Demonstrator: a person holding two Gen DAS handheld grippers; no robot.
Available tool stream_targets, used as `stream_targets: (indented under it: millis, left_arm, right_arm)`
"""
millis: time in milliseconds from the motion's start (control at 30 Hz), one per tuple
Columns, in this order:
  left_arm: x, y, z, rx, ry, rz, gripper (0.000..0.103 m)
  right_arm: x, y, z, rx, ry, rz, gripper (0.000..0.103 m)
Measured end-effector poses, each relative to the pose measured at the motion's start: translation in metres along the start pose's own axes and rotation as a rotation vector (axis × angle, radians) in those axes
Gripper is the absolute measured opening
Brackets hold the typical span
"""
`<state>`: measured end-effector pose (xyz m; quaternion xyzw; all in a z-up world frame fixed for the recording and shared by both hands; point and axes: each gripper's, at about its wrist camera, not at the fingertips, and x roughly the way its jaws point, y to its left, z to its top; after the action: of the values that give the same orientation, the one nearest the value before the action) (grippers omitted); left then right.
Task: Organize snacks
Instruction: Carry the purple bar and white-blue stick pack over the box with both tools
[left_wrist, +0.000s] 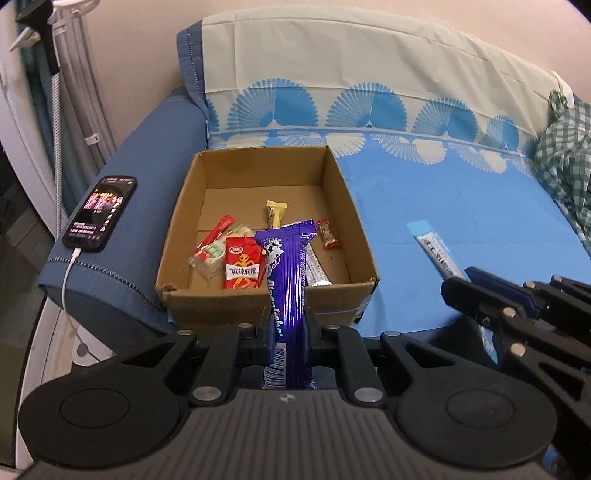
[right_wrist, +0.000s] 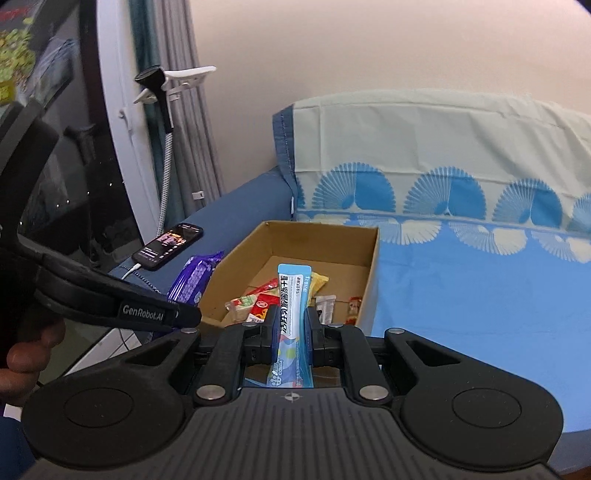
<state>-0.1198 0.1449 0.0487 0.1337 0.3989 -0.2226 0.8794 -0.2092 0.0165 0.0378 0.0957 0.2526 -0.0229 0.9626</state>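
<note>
A blue sofa (left_wrist: 147, 155), draped with a fan-patterned blue cloth (left_wrist: 461, 206), filled the space ahead of both claws, and on the cloth stood an open cardboard box (left_wrist: 351, 206), directly beyond the left claw (left_wrist: 290, 325) and slightly left of and beyond the right claw (right_wrist: 291, 325). The left claw was pinched nearly closed on a purple snack pack (left_wrist: 288, 280), gripping it low on its length so the pack rose upright between the fingers, its top edge showing over the box's near wall. The right claw was likewise pressed tight on a light blue stick packet (right_wrist: 291, 306), held upright, its upper end in line with the box's interior. In the left wrist view the right claw sat to the right of the left one, close to the box's right near corner, with the blue packet jutting from it over the cloth. Off to the left claw's left, a smartphone (left_wrist: 99, 214) lay on the sofa arm with a white cable plugged in and its screen lit. Inside the box, just beyond the purple pack, lay a red snack packet (left_wrist: 242, 267), a clear-wrapped snack (left_wrist: 210, 254), a red stick (left_wrist: 218, 232), a yellow bar (left_wrist: 275, 212), a silver wrapper (left_wrist: 316, 269) and a small red candy (left_wrist: 328, 234).
</note>
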Motion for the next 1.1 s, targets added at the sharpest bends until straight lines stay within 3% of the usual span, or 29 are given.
stream_targets:
  millis: [533, 1100]
  left_arm:
    - [-0.011, 0.007, -0.010, -0.027, -0.021, -0.018, 0.015]
    - [0.022, 0.012, -0.004, -0.034, 0.048, -0.014, 0.015]
  right_arm:
    - [-0.010, 0.024, 0.000, -0.072, 0.001, -0.022, 0.014]
    - [0.020, 0.018, 0.001, -0.053, 0.078, -0.027, 0.014]
